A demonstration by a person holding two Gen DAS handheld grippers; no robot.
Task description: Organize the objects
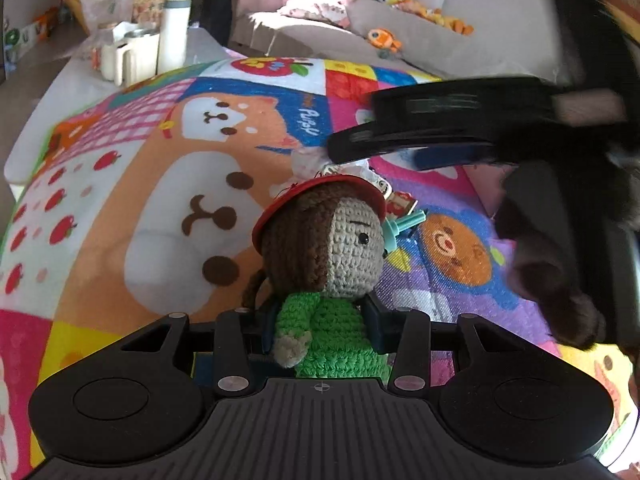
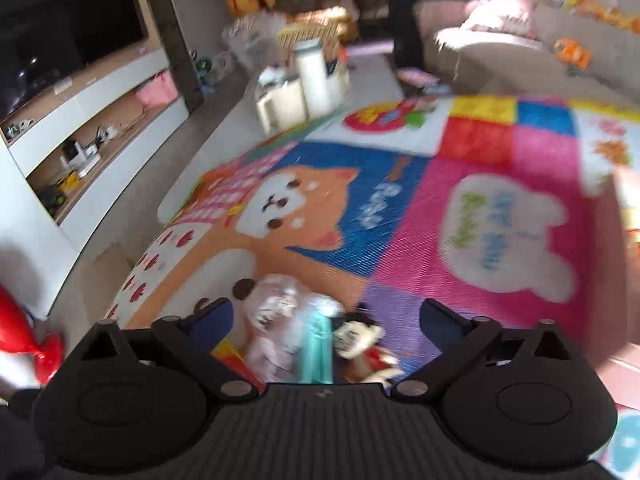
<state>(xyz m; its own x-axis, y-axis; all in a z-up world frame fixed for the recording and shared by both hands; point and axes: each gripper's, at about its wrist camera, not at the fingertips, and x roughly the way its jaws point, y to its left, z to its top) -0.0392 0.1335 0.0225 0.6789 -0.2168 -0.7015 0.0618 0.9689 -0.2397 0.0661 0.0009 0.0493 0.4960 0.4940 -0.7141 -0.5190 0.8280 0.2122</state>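
In the left wrist view my left gripper (image 1: pixel 322 326) is shut on a crochet doll (image 1: pixel 324 256) with a red hat, brown hair and green body, held upright above the colourful play mat (image 1: pixel 168 200). My right gripper (image 1: pixel 360 142) shows blurred at the upper right, over a small pile of toys (image 1: pixel 394 200) behind the doll. In the right wrist view my right gripper (image 2: pixel 324 320) is open, its fingers apart around that pile: a clear plastic bag (image 2: pixel 276 320), a teal toy (image 2: pixel 318 348) and a small figure (image 2: pixel 360 340).
A white bottle (image 1: pixel 174 34) and white jug (image 1: pixel 136 58) stand on the floor beyond the mat's far left corner. A sofa (image 1: pixel 320 28) with soft toys lies behind. A TV cabinet (image 2: pixel 92 120) is at the left. A red object (image 2: pixel 24 336) stands by the mat's left edge.
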